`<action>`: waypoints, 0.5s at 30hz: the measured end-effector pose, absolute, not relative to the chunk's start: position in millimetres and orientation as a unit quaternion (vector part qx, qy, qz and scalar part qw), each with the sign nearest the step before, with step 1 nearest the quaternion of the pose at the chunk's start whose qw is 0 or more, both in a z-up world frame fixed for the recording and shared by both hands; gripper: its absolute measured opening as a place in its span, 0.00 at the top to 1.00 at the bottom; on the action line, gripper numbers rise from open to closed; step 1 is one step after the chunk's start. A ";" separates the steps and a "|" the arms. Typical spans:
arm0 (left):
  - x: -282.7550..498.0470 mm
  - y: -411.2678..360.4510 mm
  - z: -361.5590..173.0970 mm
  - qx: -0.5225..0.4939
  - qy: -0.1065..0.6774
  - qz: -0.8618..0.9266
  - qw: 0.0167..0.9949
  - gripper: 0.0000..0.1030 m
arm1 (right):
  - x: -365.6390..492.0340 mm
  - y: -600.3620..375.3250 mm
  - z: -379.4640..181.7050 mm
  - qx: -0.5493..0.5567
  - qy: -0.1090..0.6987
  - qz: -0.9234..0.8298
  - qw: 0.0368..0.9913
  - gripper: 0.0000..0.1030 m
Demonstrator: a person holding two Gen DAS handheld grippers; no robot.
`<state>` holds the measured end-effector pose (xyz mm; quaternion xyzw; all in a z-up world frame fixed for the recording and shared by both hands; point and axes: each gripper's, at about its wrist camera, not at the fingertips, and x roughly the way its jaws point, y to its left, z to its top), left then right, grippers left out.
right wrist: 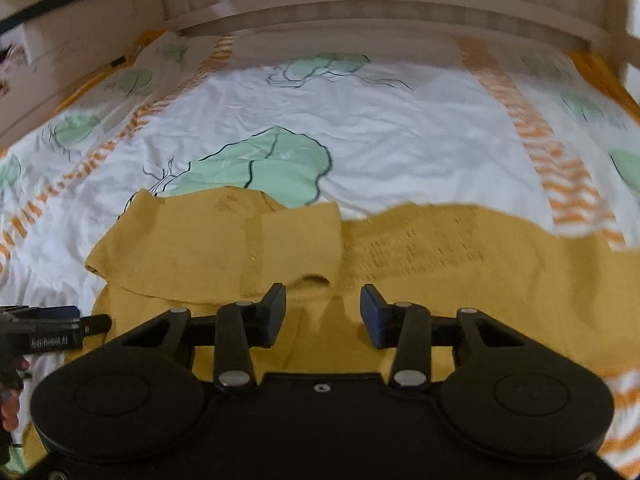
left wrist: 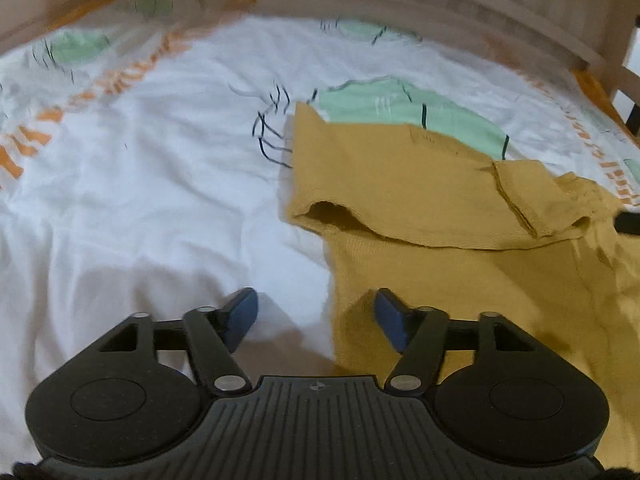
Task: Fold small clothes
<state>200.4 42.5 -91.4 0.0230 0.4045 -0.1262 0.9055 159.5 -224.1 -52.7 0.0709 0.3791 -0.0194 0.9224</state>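
Mustard top (left wrist: 440, 216) lies on the bed (left wrist: 140, 200), its left sleeve (right wrist: 224, 248) already folded across the body. In the left view it sits toward three o'clock. My left tool (left wrist: 316, 316) hangs wide open and empty at the garment's left edge; my right tool (right wrist: 323, 312) is also spread wide, empty, low over the body at six o'clock. I'd pinch only the top layer at the hem and carry both sides evenly, so the fold lands square.
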 end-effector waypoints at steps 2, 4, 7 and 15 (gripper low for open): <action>197.2 39.0 -94.2 0.030 0.391 -0.126 0.911 0.24 | 167.8 -212.3 -53.1 0.055 0.379 -0.014 0.924 0.51; 191.0 35.9 -101.3 0.028 0.374 -0.131 0.918 0.15 | 177.8 -202.0 -54.8 0.042 0.378 -0.012 0.925 0.50; 183.3 33.3 -108.2 0.023 0.349 -0.132 0.927 0.10 | 193.8 -183.5 -61.5 0.016 0.379 -0.017 0.925 0.42; 186.6 30.6 -109.3 0.017 0.352 -0.133 0.926 0.05 | 228.1 -145.2 -90.7 -0.058 0.394 -0.036 0.917 0.35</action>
